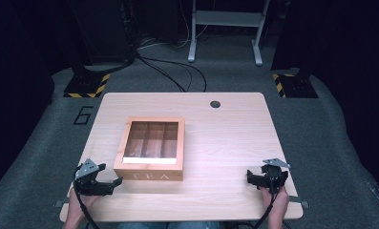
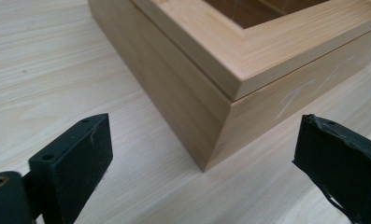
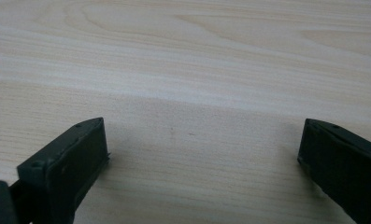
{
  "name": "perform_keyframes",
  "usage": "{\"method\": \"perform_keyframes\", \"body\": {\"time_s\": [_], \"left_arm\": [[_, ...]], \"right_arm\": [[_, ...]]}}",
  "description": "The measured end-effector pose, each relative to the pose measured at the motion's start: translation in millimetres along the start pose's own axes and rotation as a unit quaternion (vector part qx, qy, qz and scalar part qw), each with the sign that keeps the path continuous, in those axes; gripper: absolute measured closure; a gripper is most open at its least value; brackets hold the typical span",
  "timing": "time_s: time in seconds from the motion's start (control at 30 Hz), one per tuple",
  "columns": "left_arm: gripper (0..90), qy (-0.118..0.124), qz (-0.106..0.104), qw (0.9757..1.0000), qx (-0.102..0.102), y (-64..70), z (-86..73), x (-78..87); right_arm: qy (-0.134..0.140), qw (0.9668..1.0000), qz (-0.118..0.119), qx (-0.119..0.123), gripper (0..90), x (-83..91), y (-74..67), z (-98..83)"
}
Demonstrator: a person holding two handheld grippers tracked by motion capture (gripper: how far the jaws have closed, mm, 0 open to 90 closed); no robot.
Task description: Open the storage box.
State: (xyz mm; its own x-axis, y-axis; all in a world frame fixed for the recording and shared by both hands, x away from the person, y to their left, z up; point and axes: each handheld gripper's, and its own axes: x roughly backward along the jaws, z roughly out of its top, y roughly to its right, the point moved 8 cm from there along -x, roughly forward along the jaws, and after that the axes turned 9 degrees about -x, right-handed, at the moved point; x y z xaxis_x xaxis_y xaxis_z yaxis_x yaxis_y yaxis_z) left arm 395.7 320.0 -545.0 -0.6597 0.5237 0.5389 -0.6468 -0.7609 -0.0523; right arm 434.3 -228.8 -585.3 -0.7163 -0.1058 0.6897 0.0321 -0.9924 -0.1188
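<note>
- On the light wooden table (image 1: 225, 143), left of its centre, sits a wooden tea box (image 1: 151, 149) with a glass-paned lid that lies shut; through the pane three compartments show, running near to far.
- White letters reading "TEA" mark the box's near face in the high view.
- At the table's near left corner the left gripper (image 1: 111, 185) rests in the person's left hand (image 1: 77, 202), just beside the box's near left corner and apart from it.
- Its jaws stand wide apart with nothing between them; in the left gripper view (image 2: 202, 154) they frame that corner of the box (image 2: 211, 93), where the seam between lid and body runs along both faces.
- Near the table's near right edge the right gripper (image 1: 256, 177) is held by the person's right hand (image 1: 277, 202), well apart from the box.
- Its jaws are likewise spread and bare; the right gripper view (image 3: 202, 149) looks between them onto plain tabletop (image 3: 188, 70).
- A dark round hole (image 1: 215, 104) sits by the table's far edge, right of centre.
- Beyond the table, on the grey floor (image 1: 330, 124), lie black cables (image 1: 177, 71), and a white metal frame (image 1: 225, 28) stands farther off.
</note>
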Motion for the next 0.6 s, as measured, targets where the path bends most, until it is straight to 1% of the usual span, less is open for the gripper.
{"method": "perform_keyframes", "body": {"time_s": [0.07,0.1,0.17,0.23,0.27,0.33,0.43,0.47,0.57,0.6], "left_arm": [[10.7,0.01,-0.004,0.9999,-0.003,2.1,3.3,-0.6],[12.5,0.01,-0.004,0.9999,-0.003,2.1,3.3,-0.6],[13.8,0.018,-0.008,0.9998,0.001,4.1,6.1,-0.5],[14.9,0.026,-0.006,0.9997,0.0,4.1,8.7,-0.9],[15.9,0.028,-0.007,0.9996,-0.001,4.4,9.6,-1.2],[18.8,0.027,-0.016,0.9995,-0.001,5.2,11.5,-1.3],[22.4,0.031,-0.017,0.9993,0.005,6.3,12.8,-1.9],[22.4,0.038,-0.019,0.9991,0.005,6.5,14.1,-2.5],[26.4,0.035,-0.02,0.9992,0.004,7.4,14.8,-3.3],[27.0,0.039,-0.019,0.999,0.008,7.8,15.2,-4.3]], "right_arm": [[0.0,1.0,0.0,-0.001,1.0,0.1,-0.1,-0.1],[0.0,1.0,0.0,-0.001,1.0,0.1,-0.1,-0.1],[0.0,1.0,0.0,-0.001,1.0,0.0,0.0,0.0],[0.0,1.0,0.0,-0.001,1.0,0.1,-0.1,-0.1],[0.0,1.0,0.0,0.001,1.0,0.0,0.1,0.0],[0.0,1.0,0.0,-0.001,1.0,0.0,-0.1,0.0],[0.0,1.0,0.0,0.001,1.0,0.0,0.1,0.0],[0.0,1.0,0.0,0.0,1.0,-0.1,0.1,0.1],[0.0,1.0,0.0,0.0,1.0,0.0,0.0,-0.1],[0.0,1.0,0.0,-0.001,1.0,0.0,-0.1,-0.1]]}}
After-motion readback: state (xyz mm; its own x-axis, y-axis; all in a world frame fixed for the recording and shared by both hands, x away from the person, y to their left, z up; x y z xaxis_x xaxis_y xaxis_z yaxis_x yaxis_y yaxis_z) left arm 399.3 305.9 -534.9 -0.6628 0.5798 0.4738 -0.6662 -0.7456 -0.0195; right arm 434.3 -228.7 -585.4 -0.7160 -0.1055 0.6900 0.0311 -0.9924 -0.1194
